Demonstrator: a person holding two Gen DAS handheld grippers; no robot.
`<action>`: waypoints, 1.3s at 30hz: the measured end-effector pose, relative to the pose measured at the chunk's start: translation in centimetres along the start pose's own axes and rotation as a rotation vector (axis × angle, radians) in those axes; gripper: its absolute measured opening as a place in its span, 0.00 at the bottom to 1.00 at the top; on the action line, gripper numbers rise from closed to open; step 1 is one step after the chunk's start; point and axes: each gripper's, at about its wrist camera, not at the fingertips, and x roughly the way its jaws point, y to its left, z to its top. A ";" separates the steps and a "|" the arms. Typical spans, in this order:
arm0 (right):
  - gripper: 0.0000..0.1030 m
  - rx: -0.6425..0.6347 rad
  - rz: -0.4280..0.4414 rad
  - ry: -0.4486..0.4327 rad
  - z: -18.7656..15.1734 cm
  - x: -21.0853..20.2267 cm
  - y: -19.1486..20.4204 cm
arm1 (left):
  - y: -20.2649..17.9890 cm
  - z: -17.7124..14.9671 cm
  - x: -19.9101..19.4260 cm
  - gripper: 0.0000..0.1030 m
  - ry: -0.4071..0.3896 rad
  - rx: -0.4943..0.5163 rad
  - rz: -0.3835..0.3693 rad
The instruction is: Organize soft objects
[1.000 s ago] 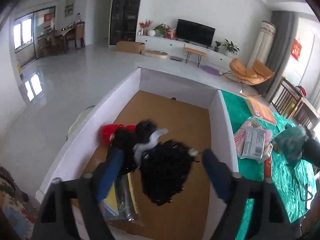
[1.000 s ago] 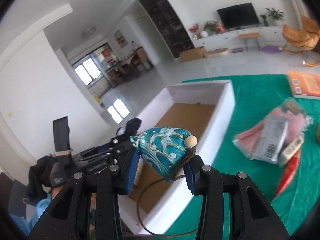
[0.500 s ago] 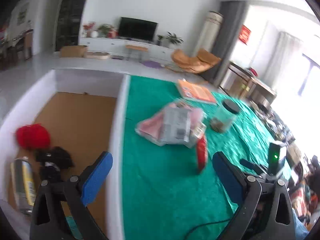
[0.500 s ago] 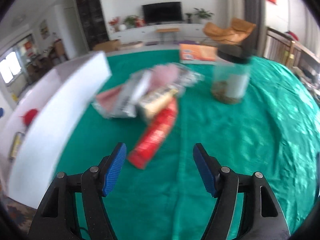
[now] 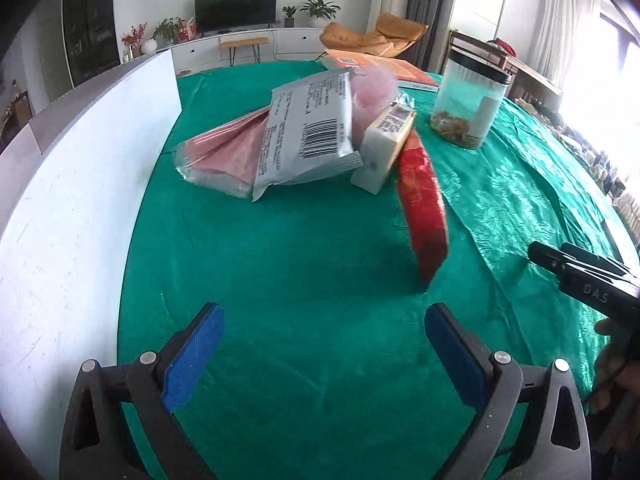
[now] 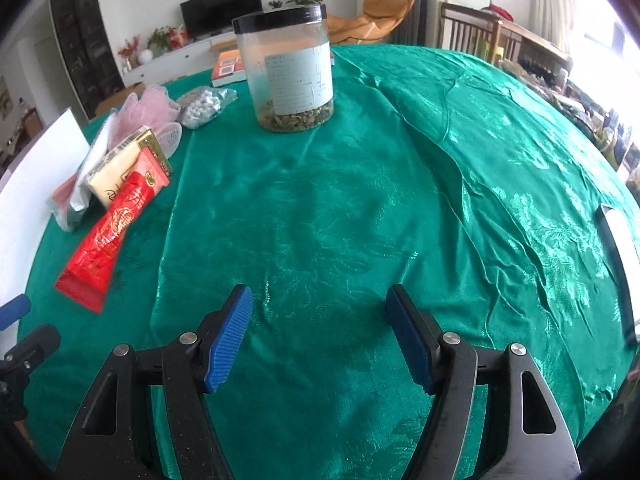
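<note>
Hovering empty over cloth; left gripper spread wide | right gripper spread | red pouch just ahead-right of left, long axis pointing away; left nearer

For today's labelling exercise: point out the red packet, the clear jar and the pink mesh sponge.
red packet (image 6: 108, 236), right wrist view, middle of its printed face
clear jar (image 6: 296, 80), right wrist view, on its paper label
pink mesh sponge (image 6: 154, 102), right wrist view, its top

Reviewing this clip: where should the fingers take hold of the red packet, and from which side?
Probably the near free end of the red packet, from above across its narrow width; its far end is under the cream box. The left gripper is nearer.
</note>
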 end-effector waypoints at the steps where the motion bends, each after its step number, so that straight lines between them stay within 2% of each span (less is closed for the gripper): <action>1: 0.71 -0.004 -0.004 0.001 -0.6 -0.4 -0.1 | 0.3 -0.1 0.4 0.97 0.008 -0.005 0.004; 7: 0.80 -0.034 -0.033 0.003 -1.3 -0.4 0.5 | 0.2 -0.3 1.1 0.97 0.007 0.022 0.029; 11: 0.83 -0.032 -0.034 -0.001 -1.3 -0.3 0.4 | -0.1 -0.5 1.5 1.00 0.021 0.046 0.048; 39: 0.85 -0.030 -0.037 -0.005 -1.3 -0.2 0.4 | -0.2 -0.4 1.5 1.00 0.022 0.051 0.058</action>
